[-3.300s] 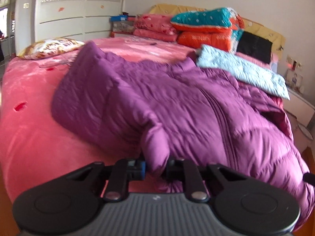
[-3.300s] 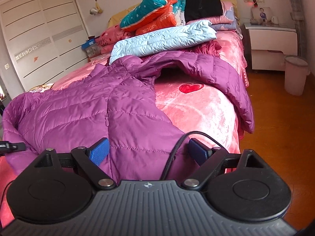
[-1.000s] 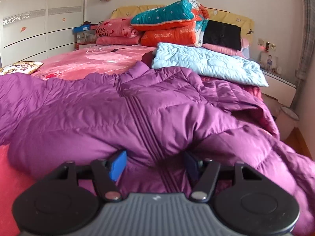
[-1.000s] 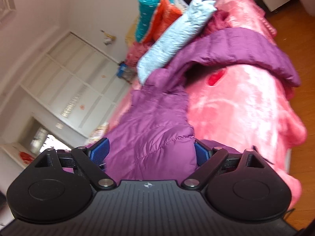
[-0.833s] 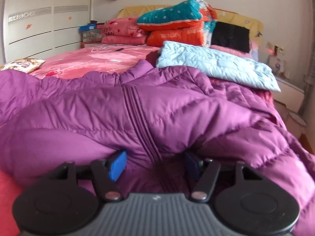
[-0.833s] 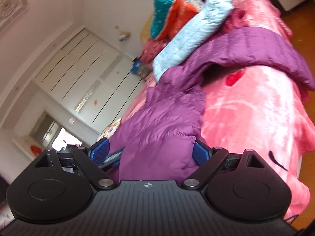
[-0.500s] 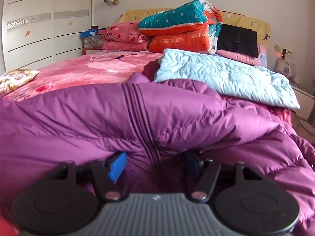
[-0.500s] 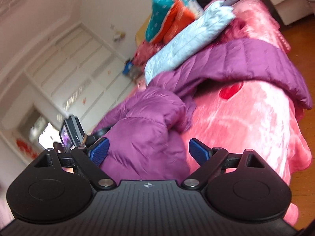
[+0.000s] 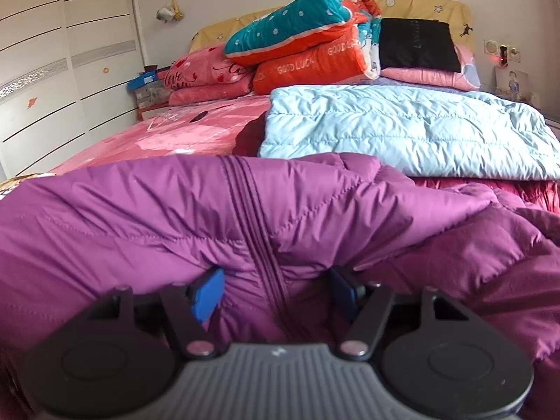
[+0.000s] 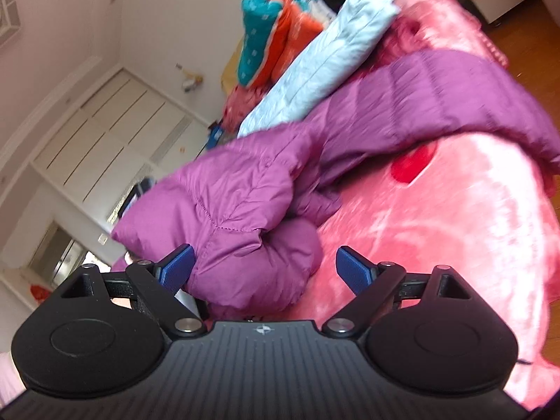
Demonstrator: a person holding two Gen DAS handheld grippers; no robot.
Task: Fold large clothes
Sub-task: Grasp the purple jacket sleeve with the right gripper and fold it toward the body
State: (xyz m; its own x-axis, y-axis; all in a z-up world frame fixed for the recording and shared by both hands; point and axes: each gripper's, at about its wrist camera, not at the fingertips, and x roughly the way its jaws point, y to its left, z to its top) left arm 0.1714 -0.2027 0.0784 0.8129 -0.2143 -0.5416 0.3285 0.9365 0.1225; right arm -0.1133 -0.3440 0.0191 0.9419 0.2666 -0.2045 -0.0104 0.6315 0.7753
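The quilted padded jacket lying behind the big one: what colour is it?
Pale blue jacket; clearest in the left wrist view.

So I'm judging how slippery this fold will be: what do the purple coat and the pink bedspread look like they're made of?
The purple coat looks like a thin, smooth synthetic shell over puffy filling: stitched quilt lines, fine wrinkles and a soft sheen. The pink bedspread looks like plush fleece or velvet: fuzzy, with patchy pale highlights. Neither fibre can be confirmed by sight.

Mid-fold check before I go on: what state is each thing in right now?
Purple jacket: crumpled, partly doubled over, not yet folded flat.
Left gripper: shut on the purple jacket's bunched fabric.
Right gripper: open, fabric bulging in, not gripped.
Light blue jacket: folded, lying flat on the bed.
Wardrobe doors: closed.
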